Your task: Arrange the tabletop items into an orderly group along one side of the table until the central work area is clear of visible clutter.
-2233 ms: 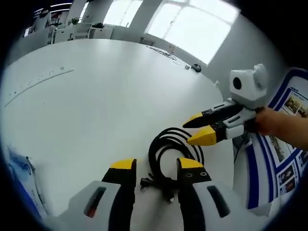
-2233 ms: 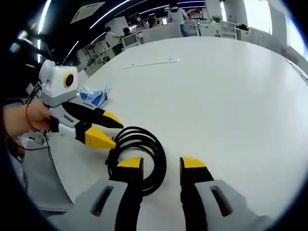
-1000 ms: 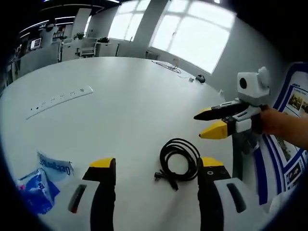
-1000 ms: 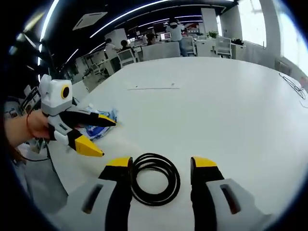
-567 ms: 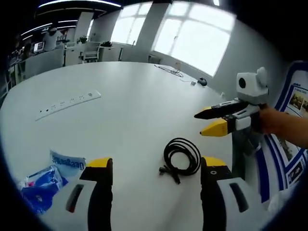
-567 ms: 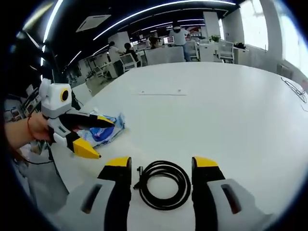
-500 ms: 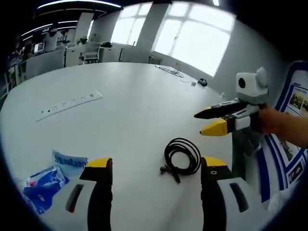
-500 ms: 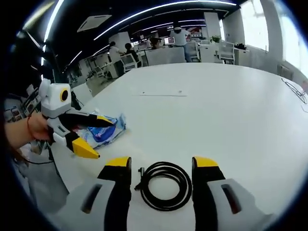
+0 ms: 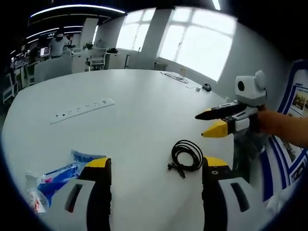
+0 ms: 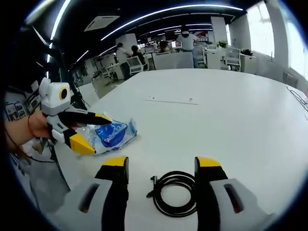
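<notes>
A coiled black cable (image 9: 186,156) (image 10: 177,193) lies on the white round table (image 9: 139,110) (image 10: 231,110) near its edge. A blue and clear plastic packet (image 9: 53,180) (image 10: 109,133) lies further along the same edge. My left gripper (image 9: 155,166) is open above the table, between packet and cable, holding nothing. It also appears at the left of the right gripper view (image 10: 94,131), just in front of the packet. My right gripper (image 10: 161,166) is open over the cable, apart from it, and shows in the left gripper view (image 9: 208,123) held by a hand.
A white power strip (image 9: 83,110) (image 10: 172,100) lies flat toward the table's middle. A thin cable and a dark mouse (image 9: 207,87) sit at the far edge by the windows. Office desks, chairs and people (image 10: 185,41) stand beyond the table. A blue-and-white poster board (image 9: 293,139) stands beside it.
Both views have pulled back and up from the table, so the cable looks smaller and the blue packet has come further into view. The cable itself lies where it was.
</notes>
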Demonstrator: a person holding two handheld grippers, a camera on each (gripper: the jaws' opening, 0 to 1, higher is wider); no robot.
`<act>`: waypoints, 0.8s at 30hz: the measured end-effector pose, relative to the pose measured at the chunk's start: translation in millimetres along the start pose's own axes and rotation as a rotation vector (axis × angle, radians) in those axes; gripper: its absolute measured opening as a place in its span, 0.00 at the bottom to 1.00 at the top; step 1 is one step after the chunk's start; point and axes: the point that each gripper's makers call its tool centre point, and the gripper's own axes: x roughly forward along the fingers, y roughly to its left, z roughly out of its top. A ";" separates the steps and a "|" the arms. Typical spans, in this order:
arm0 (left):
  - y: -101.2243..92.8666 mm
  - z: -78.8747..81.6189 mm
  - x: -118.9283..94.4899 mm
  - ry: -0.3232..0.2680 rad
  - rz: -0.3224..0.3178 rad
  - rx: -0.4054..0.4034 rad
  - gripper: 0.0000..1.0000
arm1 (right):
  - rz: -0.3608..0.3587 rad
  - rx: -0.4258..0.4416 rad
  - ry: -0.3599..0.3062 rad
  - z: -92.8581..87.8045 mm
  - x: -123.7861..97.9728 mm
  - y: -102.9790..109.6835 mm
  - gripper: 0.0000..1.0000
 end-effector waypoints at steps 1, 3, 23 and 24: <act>1.3 0.4 -2.5 -0.002 0.004 0.001 0.78 | 0.002 -0.006 -0.001 1.2 0.3 2.0 0.55; 4.4 0.2 -8.7 -0.005 0.013 0.002 0.79 | 0.007 -0.008 -0.002 2.7 0.9 4.8 0.56; 44.4 -11.4 -82.4 -0.037 0.127 -0.028 0.80 | 0.077 -0.046 -0.002 17.0 18.3 54.1 0.62; 47.2 -12.8 -87.1 -0.037 0.135 -0.030 0.80 | 0.080 -0.048 0.000 17.2 19.2 56.6 0.62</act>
